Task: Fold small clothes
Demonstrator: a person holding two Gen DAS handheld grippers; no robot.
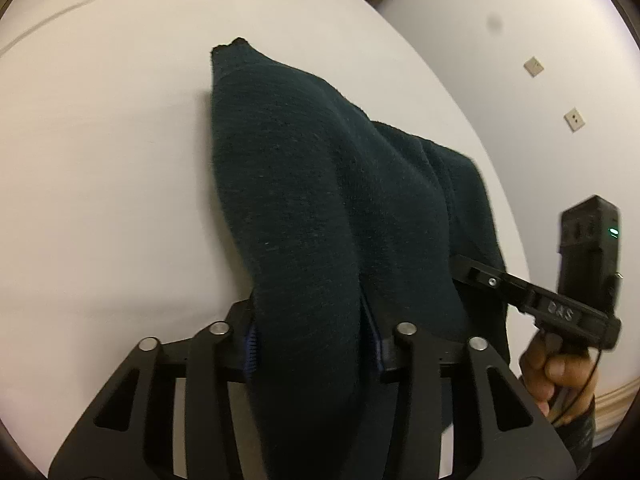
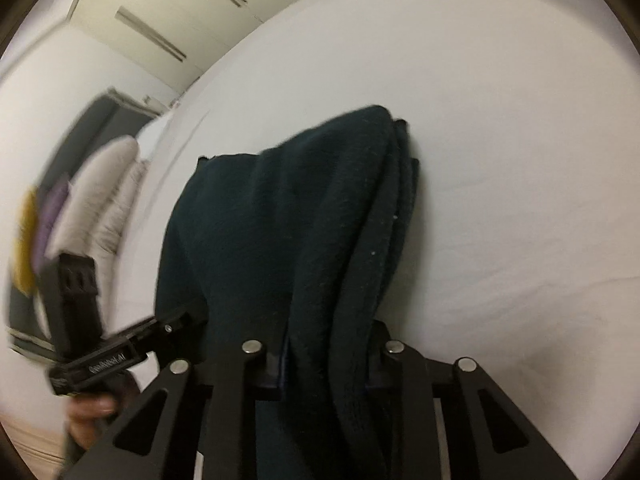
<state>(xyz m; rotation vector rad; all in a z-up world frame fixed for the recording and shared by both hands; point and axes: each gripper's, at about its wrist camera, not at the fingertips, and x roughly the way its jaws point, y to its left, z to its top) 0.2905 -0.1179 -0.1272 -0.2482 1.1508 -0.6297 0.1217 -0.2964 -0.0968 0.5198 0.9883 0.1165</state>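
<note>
A dark green knitted garment (image 1: 304, 168) lies folded over on a white sheeted surface (image 1: 100, 160), its near end lifted. In the left wrist view my left gripper (image 1: 314, 346) is shut on a thick bunch of that cloth, which fills the gap between the blue pads (image 1: 251, 350). My right gripper (image 1: 472, 268) grips the garment's right edge, with a hand (image 1: 552, 372) on its handle. In the right wrist view my right gripper (image 2: 326, 364) is shut on several layers of the garment (image 2: 280, 220). My left gripper (image 2: 180, 320) holds the cloth at the lower left.
Blurred at the far left of the right wrist view lies a pile of other clothes (image 2: 96, 204), beige, purple and yellow. Cupboard doors (image 2: 160, 12) stand behind it. A wall with two sockets (image 1: 534, 66) runs along the surface's right edge in the left wrist view.
</note>
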